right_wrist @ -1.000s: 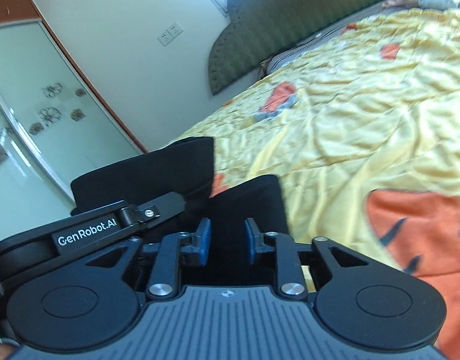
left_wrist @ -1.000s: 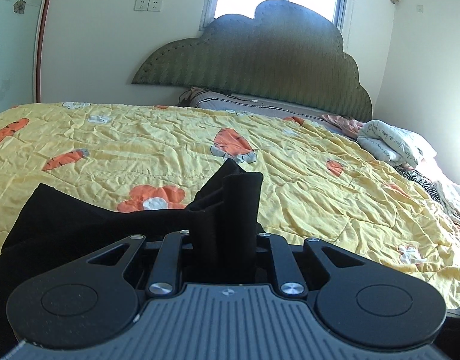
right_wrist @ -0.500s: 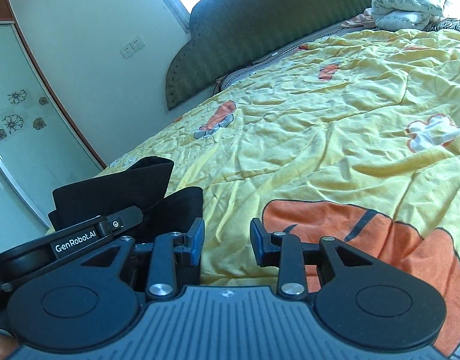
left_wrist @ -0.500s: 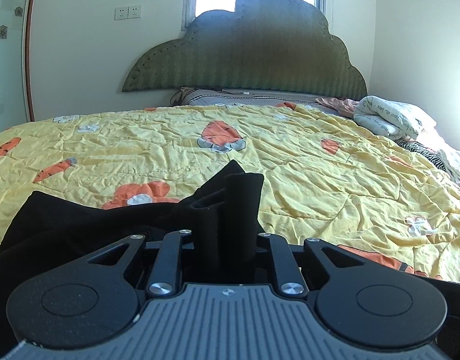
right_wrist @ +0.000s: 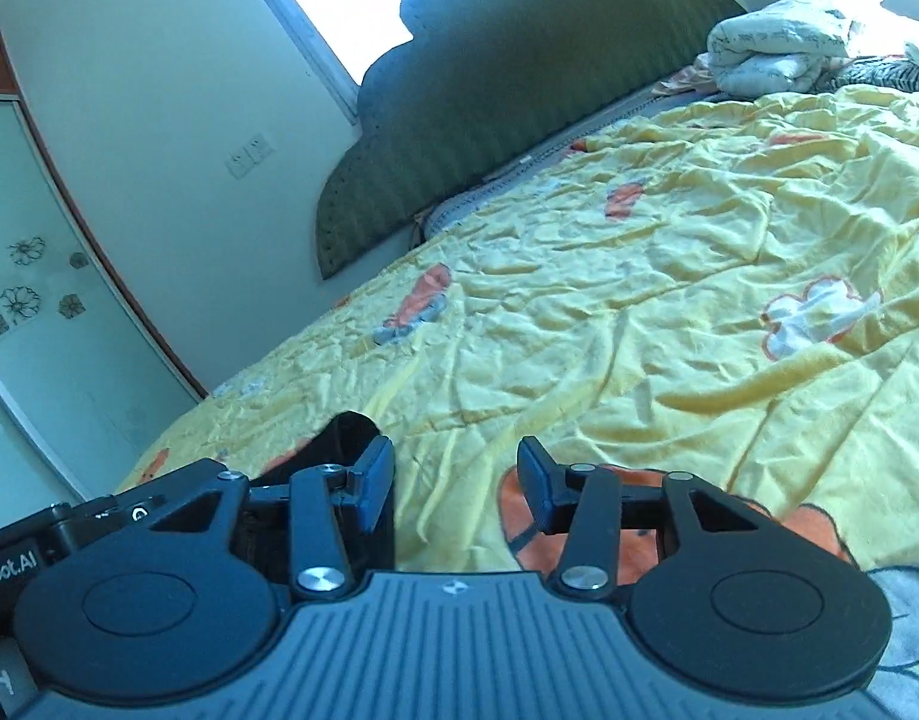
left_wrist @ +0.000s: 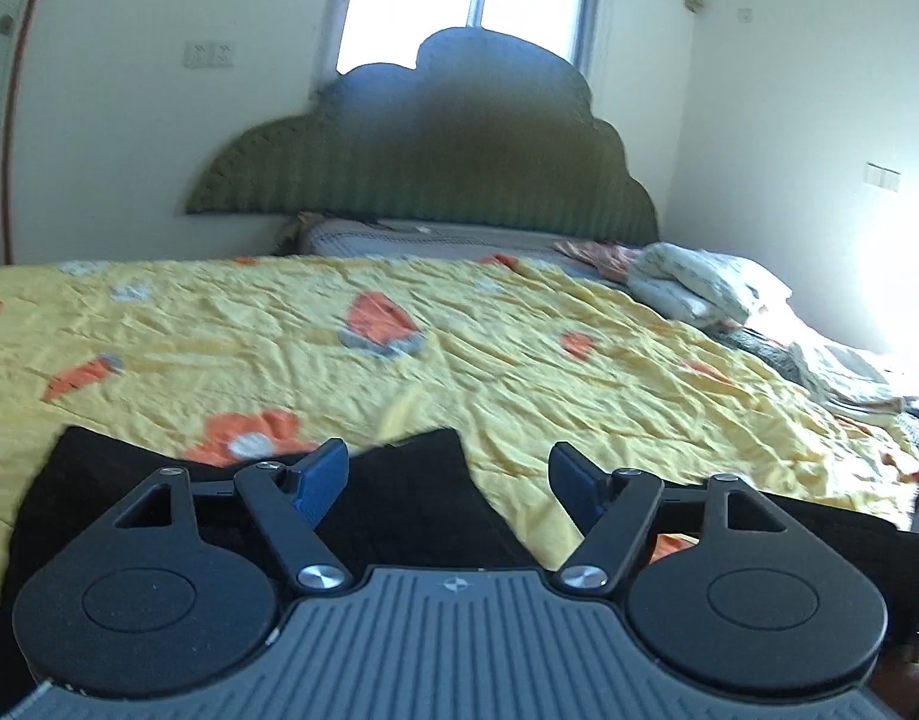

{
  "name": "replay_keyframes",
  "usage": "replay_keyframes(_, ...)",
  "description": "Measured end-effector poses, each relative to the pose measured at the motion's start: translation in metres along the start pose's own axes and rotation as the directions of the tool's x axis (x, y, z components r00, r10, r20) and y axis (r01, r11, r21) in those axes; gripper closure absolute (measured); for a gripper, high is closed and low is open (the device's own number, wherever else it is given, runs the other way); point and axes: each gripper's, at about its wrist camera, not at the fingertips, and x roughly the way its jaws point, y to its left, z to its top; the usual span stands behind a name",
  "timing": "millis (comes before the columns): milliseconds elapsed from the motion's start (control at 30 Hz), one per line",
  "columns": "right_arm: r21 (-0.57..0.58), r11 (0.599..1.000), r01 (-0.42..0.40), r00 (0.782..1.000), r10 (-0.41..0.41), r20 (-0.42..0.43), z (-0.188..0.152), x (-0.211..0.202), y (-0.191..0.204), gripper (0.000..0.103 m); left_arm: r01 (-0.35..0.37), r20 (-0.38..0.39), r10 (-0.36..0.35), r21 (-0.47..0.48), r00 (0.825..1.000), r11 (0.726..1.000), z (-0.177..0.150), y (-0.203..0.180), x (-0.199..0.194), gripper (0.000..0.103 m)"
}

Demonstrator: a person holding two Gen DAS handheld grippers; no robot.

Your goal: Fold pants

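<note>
Left gripper (left_wrist: 447, 471): jaws released, just been opening; blue pads wide apart, a corner of the pants lying slack below and between them, touched by neither pad.

Right gripper (right_wrist: 455, 474): jaws released, just been opening; only quilt between the pads.

Pants (left_wrist: 411, 516): black, lying on the near edge of the quilt, spread left and right under the left gripper. In the right wrist view a black fold (right_wrist: 345, 444) shows just left of the right gripper's left pad, apart from it as far as can be told.

Quilt (left_wrist: 519, 372): yellow, wrinkled, orange and white prints; covers the bed from the pants to the pillow end. Bare of objects over its whole middle.

Headboard (left_wrist: 423, 168): dark green, scalloped, at the quilt's far end; grey pillow (left_wrist: 423, 240) at its foot.

Bedding pile (left_wrist: 699, 282): white, bundled, on the quilt's far right corner; more folded cloth (left_wrist: 843, 372) along the right edge.

Window (left_wrist: 465, 0): bright, above the headboard.

Sockets (left_wrist: 209, 55): on the wall, left of the headboard.

Glass door (right_wrist: 33, 300): flower decals, beyond the quilt's left side.
</note>
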Motion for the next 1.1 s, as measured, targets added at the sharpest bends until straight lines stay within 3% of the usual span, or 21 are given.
replay_keyframes(133,0.029,0.987,-0.156,0.985,0.157,-0.073,-0.001,0.004,0.015,0.056,-0.218,0.004,0.218,0.004,0.976,0.976,0.012,0.042,0.0,0.021)
replay_keyframes(267,0.157,0.942,-0.295,0.932,0.32,-0.171,-0.013,0.011,0.017,0.056,-0.317,-0.066,0.311,-0.107,0.948,0.942,0.014,0.092,0.003,0.021)
replay_keyframes(400,0.092,0.964,-0.25,0.941,0.264,-0.213,-0.021,0.01,0.022,0.056,-0.33,-0.126,0.309,-0.201,0.943,0.923,0.008,0.119,0.003,0.021)
replay_keyframes(600,0.096,0.971,-0.218,0.939,0.236,-0.251,-0.025,0.025,0.022,0.056,-0.324,-0.109,0.31,-0.159,0.945,0.933,0.008,0.112,0.0,0.02)
replay_keyframes(800,0.179,0.941,-0.287,0.897,0.329,-0.294,-0.032,0.052,0.028,0.054,-0.309,-0.132,0.29,-0.16,0.948,0.938,0.011,0.113,0.02,0.019)
replay_keyframes(867,0.212,0.937,-0.276,0.901,0.329,-0.281,-0.032,0.062,0.026,0.063,-0.314,-0.149,0.292,-0.155,0.945,0.937,0.013,0.116,0.031,0.018)
replay_keyframes(900,0.218,0.938,-0.267,0.908,0.321,-0.269,-0.031,0.064,0.025,0.086,-0.333,-0.163,0.309,-0.154,0.937,0.93,0.013,0.119,0.037,0.018)
replay_keyframes(933,0.212,0.942,-0.26,0.915,0.31,-0.257,-0.029,0.062,0.024,0.094,-0.354,-0.175,0.327,-0.157,0.929,0.922,0.013,0.123,0.041,0.019)
replay_keyframes(1000,0.21,0.943,-0.26,0.924,0.306,-0.229,-0.027,0.055,0.022,0.094,-0.392,-0.197,0.356,-0.188,0.913,0.901,0.012,0.132,0.045,0.019)
replay_keyframes(1100,0.164,0.956,-0.241,0.938,0.273,-0.214,-0.027,0.04,0.021,0.095,-0.4,-0.232,0.352,-0.209,0.907,0.892,0.009,0.143,0.052,0.018)
